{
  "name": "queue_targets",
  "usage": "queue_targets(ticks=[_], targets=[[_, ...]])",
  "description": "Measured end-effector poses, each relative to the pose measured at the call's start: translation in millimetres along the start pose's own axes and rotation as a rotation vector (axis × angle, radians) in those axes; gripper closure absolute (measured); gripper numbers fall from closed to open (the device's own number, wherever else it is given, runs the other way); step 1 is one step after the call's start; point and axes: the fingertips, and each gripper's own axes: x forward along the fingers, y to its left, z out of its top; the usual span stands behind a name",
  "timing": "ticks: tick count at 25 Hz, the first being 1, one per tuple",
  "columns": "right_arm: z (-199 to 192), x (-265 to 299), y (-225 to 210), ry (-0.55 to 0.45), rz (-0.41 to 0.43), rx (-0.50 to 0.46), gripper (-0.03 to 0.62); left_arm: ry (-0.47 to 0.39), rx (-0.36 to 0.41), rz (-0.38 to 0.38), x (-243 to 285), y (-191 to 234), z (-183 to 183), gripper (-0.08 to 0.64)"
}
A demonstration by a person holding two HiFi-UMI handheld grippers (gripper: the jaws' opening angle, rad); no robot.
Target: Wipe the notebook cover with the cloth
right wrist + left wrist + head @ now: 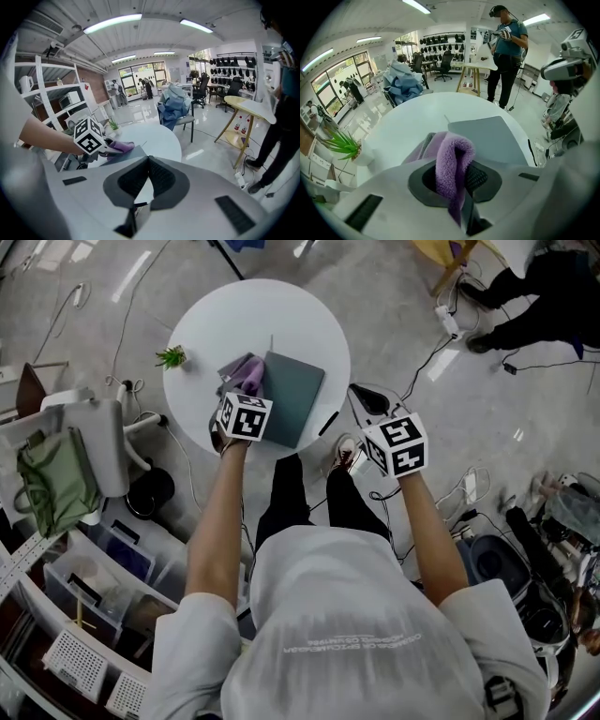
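The round white table (pixel 234 315) fills the upper middle of the head view, with grey floor all round it. On it, towards the person's side and a little right of centre, the grey-teal notebook (pixel 293 395) lies flat and closed, its cover facing up.

Against the notebook's left edge lies the purple cloth (pixel 453 157), bunched up, with a greyer fold showing on its far side. One end of it rises in a loop off the tabletop and runs back into the left gripper (pixel 452 180), whose jaws are clamped on that fold: the fleecy strip fills the gap between the two dark pads. In the head view this gripper hangs over the near-left part of the table, its marker cube just beside the notebook's near-left corner. Whether the cloth overlaps the cover or only touches its edge is hard to tell.

The right gripper (pixel 149 171) is held off the table, out to the right and nearer the person (over the floor, by their knees). Its pads meet at the tips with nothing between them.

A small green plant (pixel 172 357) stands at the table's left rim, well apart from the notebook.
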Motion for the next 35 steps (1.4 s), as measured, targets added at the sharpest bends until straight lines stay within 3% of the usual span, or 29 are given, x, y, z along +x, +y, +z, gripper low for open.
queue_targets(ticks=[12, 18, 24, 35], targets=[[-23.1, -20.7, -6.2, 0.036, 0.032, -0.03, 0.591, 0.018, 0.025, 0.121, -0.3, -24.5, 2.0, 0.502], [-35.5, -36.1, -15.1, 0.032, 0.033, -0.021, 0.591, 0.03, 0.077, 0.047, 4.7, -67.6, 3.5, 0.5], [-53.1, -53.8, -25.6, 0.03, 0.024, -0.016, 0.591, 0.028, 0.054, 0.01, 8.9, -102.8, 5.9, 0.501], [-64.1, -77.1, -42.8, 0.031, -0.008, -0.007, 0.591, 0.007, 0.102, -0.107, 7.5, -155.8, 13.7, 0.502]])
